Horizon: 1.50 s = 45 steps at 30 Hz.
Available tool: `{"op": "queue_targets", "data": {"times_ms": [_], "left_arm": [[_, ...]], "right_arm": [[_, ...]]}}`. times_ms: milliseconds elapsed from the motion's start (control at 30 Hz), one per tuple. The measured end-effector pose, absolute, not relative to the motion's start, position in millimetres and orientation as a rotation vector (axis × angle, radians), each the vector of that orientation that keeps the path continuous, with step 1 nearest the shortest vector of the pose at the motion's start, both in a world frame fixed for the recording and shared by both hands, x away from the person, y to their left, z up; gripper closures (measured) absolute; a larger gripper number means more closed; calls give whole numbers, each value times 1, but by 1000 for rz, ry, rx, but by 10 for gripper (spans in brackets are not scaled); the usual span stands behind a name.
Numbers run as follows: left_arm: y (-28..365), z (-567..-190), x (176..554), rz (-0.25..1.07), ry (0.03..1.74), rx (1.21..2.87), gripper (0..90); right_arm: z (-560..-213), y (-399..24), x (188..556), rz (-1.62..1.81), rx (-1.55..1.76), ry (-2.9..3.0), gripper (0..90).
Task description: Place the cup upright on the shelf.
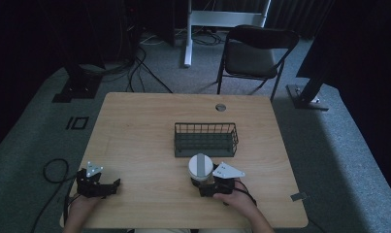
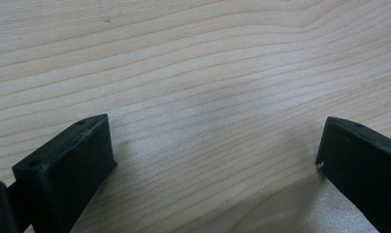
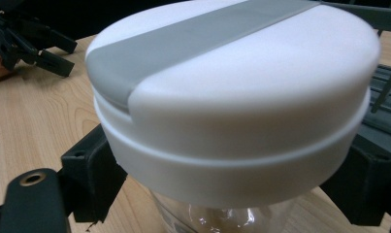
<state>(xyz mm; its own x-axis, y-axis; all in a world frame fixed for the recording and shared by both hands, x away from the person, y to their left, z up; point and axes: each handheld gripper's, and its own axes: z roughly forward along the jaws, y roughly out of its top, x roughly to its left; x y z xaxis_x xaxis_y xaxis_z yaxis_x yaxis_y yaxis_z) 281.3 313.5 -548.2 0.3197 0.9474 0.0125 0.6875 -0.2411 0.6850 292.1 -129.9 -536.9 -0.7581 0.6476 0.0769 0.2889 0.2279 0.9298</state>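
Note:
A clear jar with a white lid crossed by a grey band (image 1: 200, 166) stands near the table's front, just in front of the wire basket (image 1: 205, 139). My right gripper (image 1: 208, 185) is shut on the jar (image 3: 232, 97) below its lid, one black jaw on each side of the clear body. My left gripper (image 1: 102, 186) rests at the front left of the table, open. Its two black jaws stand wide apart over bare wood in the left gripper view, and my left gripper (image 2: 215, 160) has nothing between them. That gripper (image 3: 33, 41) also appears far off in the right gripper view.
The dark wire basket sits empty at the table's middle. A round grommet (image 1: 220, 107) marks the far edge of the table. A folding chair (image 1: 255, 51) and stand legs with cables are on the floor beyond the table.

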Motion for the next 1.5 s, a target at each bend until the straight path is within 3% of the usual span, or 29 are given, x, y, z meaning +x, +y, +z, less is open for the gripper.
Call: {"op": "queue_targets", "data": {"times_ms": [100,600,1500], "left_arm": [[313,-548,281,584,1437,2012,2],[314,-548,281,584,1437,2013,2],[314,-548,281,584,1437,2012,2]], "right_arm": [[-536,-127,292,1510,851,2192,170],[-529,-128,292,1489,844,2222,181],[-477,-144,305,1543,866,2087,181]]}}
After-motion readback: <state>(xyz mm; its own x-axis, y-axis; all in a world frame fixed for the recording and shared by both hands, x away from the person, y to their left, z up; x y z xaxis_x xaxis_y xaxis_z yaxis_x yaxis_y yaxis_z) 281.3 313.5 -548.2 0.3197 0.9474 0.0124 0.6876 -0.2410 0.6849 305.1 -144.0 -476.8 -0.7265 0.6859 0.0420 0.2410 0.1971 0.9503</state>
